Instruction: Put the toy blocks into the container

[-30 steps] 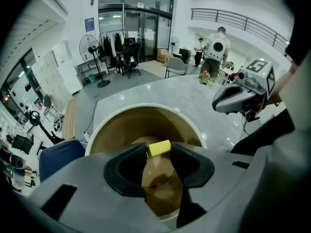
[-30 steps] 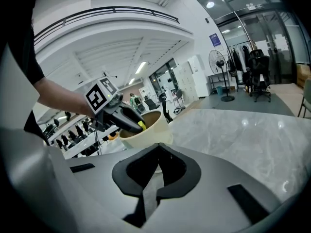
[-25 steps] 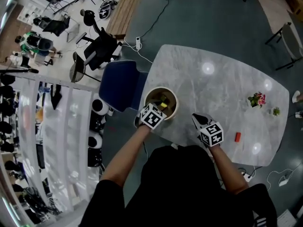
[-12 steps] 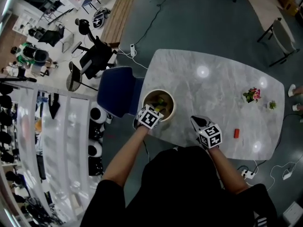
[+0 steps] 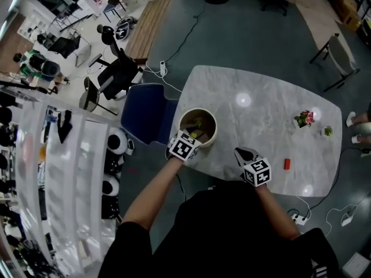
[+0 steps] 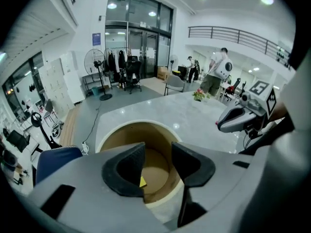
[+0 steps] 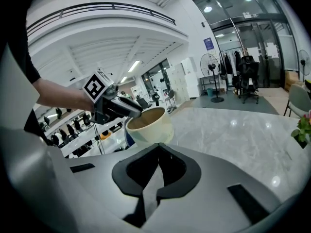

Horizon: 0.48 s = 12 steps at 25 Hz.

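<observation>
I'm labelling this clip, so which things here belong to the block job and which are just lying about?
Belongs to the job:
- container
- yellow block inside it
- red block loose on the table

Just lying about:
- flower pot
- small green plant
- blue chair beside the table

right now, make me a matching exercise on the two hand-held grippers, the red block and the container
1 left hand-held gripper
2 right hand-held gripper
3 red block
4 container

a lying alone on the table
b jaws shut, empty
c jaws apart over the container
d tan, round, open-topped

Pairs: 1-c, 2-b, 3-a, 4-d. The left jaws have just been opening, nothing gripped between them.
</observation>
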Tool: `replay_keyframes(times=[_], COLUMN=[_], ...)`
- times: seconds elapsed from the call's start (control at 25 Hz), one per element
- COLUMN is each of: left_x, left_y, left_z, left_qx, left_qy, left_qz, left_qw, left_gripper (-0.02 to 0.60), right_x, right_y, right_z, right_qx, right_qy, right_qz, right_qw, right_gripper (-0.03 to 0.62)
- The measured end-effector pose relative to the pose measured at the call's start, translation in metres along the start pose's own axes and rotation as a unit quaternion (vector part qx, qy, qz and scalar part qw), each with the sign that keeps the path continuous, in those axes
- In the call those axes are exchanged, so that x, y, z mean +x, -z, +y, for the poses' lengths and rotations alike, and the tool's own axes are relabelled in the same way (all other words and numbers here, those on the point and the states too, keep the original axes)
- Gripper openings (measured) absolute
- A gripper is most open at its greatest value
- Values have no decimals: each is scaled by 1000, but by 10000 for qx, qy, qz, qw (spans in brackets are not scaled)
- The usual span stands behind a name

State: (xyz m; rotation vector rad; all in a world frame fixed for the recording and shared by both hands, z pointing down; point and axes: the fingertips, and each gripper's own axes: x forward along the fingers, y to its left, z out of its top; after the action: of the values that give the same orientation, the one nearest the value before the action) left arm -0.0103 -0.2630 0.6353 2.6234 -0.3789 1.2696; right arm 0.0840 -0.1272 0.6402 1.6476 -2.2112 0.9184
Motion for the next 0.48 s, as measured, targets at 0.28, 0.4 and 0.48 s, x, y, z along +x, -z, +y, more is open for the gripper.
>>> replay_keyframes(times=[0.28, 0.4, 0.48], left_x=[-46, -69, -82], left_y=[8, 13, 17], left_z=[-14, -29, -42], left_qx=[-280, -355, -451], left_qy=[-123, -170, -162], left_qz=[-778, -1151, -1416], left_qw=[9965, 9926, 9888], left_gripper=[164, 161, 148], right_x=[-30, -47, -58], right_y=[7, 12, 16], right_z=[34, 50, 59], right_qx=[-125, -215, -285], right_qy=[161, 228, 277], right_qz=[-11, -70, -85], right_qw=[9998, 9995, 9992], right_gripper=[0, 0, 0])
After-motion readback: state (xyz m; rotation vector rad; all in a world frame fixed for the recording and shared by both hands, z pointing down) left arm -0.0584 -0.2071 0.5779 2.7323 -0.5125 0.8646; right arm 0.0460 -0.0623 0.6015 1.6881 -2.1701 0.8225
